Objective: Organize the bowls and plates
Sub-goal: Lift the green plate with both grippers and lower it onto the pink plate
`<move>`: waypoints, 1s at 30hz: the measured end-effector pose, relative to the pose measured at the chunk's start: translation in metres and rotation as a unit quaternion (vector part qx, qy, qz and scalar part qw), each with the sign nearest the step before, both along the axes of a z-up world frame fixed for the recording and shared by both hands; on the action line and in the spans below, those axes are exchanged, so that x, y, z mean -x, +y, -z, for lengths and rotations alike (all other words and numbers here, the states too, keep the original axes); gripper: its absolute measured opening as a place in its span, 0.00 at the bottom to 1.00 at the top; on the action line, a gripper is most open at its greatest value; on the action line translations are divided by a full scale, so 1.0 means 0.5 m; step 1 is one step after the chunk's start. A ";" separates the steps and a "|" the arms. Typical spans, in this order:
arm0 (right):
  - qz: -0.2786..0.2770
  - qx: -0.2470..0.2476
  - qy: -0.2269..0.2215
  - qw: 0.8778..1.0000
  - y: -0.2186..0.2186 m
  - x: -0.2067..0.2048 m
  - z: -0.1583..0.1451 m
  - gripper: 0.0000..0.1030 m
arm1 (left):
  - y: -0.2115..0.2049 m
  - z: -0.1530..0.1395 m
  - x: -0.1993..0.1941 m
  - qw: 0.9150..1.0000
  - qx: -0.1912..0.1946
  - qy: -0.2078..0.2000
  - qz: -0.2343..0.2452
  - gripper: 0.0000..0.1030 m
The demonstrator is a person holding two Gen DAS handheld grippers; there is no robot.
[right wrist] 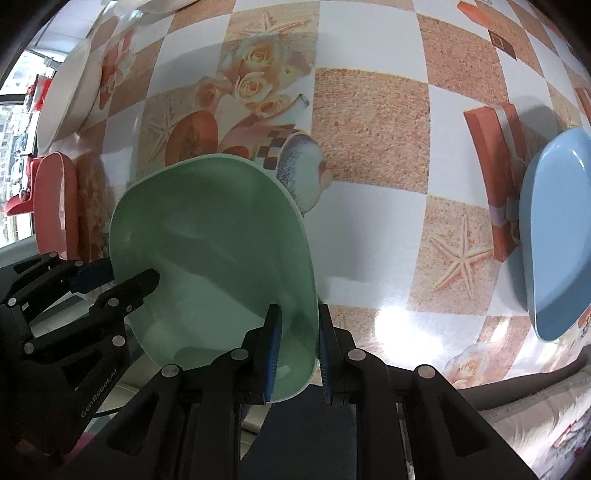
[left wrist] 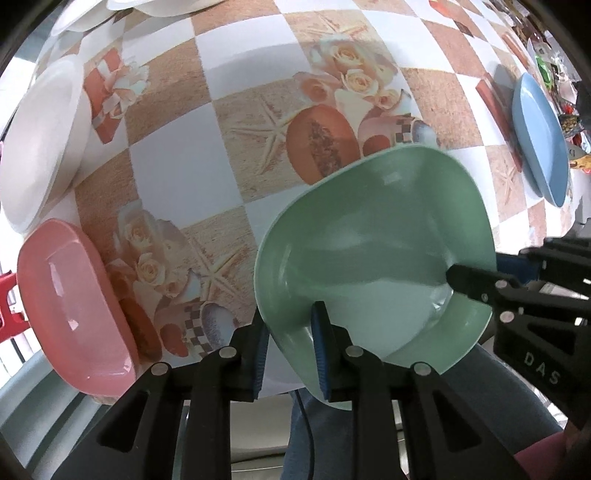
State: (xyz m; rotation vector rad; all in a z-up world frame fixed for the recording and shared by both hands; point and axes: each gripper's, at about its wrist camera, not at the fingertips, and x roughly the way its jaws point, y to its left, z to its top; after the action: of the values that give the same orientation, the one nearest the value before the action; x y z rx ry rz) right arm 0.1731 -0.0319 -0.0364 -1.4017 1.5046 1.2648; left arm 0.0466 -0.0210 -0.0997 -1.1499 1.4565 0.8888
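A green bowl is held up over the near table edge; it also shows in the right wrist view. My left gripper is shut on its left rim. My right gripper is shut on its right rim; the right gripper also shows in the left wrist view. A pink bowl sits at the near left edge. A blue bowl sits at the right. A white plate lies at the left.
The table carries a checkered floral cloth. More white dishes lie at the far edge. Clutter sits beyond the blue bowl at the far right. The pink bowl is left of the green bowl.
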 end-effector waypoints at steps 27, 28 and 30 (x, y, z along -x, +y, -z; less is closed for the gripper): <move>-0.045 0.007 0.055 0.997 0.032 0.200 -0.073 0.20 | -0.018 -0.135 0.199 0.992 -0.078 0.014 -0.100 0.24; -0.050 0.006 0.056 0.997 0.033 0.214 -0.075 0.20 | -0.018 -0.136 0.210 0.991 -0.080 0.017 -0.104 0.24; -0.059 0.006 0.059 0.996 0.035 0.235 -0.074 0.20 | -0.020 -0.140 0.233 0.990 -0.083 0.022 -0.114 0.24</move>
State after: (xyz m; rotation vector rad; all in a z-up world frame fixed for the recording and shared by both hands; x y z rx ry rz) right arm 0.0554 -0.0142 0.0006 -1.4636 1.5290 1.4358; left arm -0.0697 -0.0310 -0.0297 -1.1933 1.2767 1.1779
